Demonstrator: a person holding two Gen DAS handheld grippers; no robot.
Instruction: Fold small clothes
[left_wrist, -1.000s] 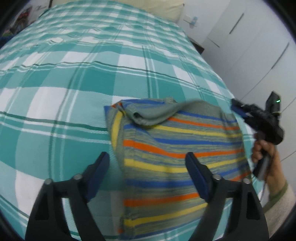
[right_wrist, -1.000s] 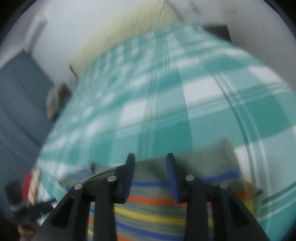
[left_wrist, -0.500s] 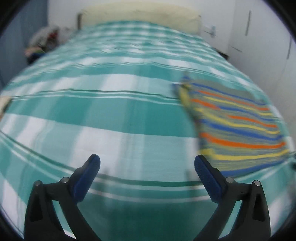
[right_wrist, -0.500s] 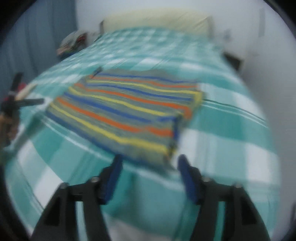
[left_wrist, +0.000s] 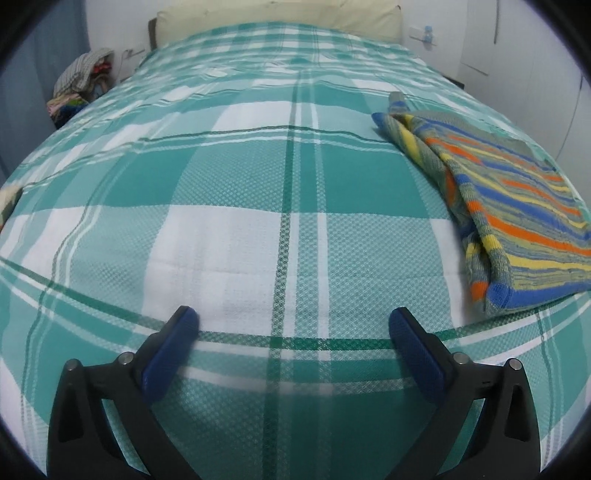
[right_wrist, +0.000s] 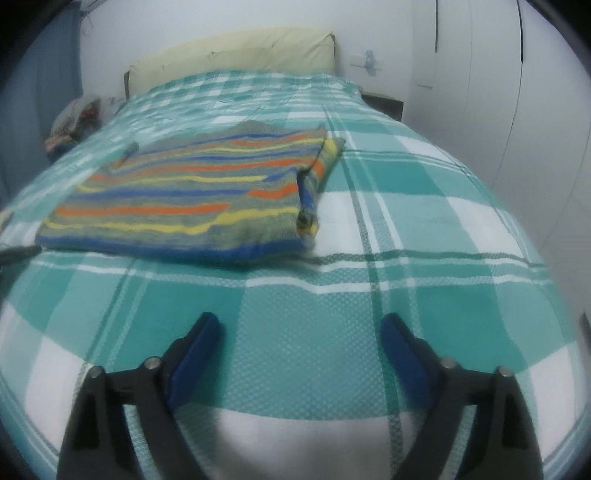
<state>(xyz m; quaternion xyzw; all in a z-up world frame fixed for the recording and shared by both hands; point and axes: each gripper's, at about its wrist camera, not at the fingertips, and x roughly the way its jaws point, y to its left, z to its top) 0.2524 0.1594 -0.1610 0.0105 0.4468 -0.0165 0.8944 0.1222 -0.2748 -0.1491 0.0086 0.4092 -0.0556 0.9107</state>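
A small striped sweater, grey with orange, yellow and blue bands, lies folded flat on the teal-and-white checked bedspread. In the left wrist view it sits at the right edge, well to the right of my left gripper, which is open and empty over bare bedspread. From the right wrist, the sweater lies ahead and to the left of my right gripper. Its jaws are opening with nothing between them, over the bedspread.
A cream headboard cushion runs along the far end of the bed. A heap of clothes sits beside the bed at the far left. White wardrobe doors stand close along the right side.
Both grippers have let go of the sweater and pulled back from it, the left one swinging to the left, the right one to the right. The right jaws widened. The sweater now lies flat.
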